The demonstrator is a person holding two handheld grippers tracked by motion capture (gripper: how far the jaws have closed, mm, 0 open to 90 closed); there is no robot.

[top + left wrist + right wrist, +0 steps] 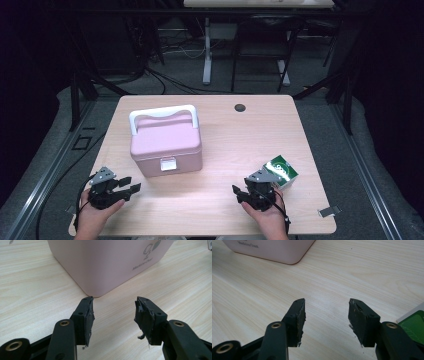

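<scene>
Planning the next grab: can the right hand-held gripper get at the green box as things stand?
Probably yes. The right hand-held gripper is open and holds nothing, and the green box lies right beside it on the table with nothing between; it just points away from the box and would need turning.

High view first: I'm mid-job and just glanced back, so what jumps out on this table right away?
The pink case with its white handle raised stands out most, left of the table's middle, latch side toward the person. Next is the green and white box near the right front edge, just beyond the right gripper. Both the right gripper and the left gripper are open and hold nothing.
</scene>
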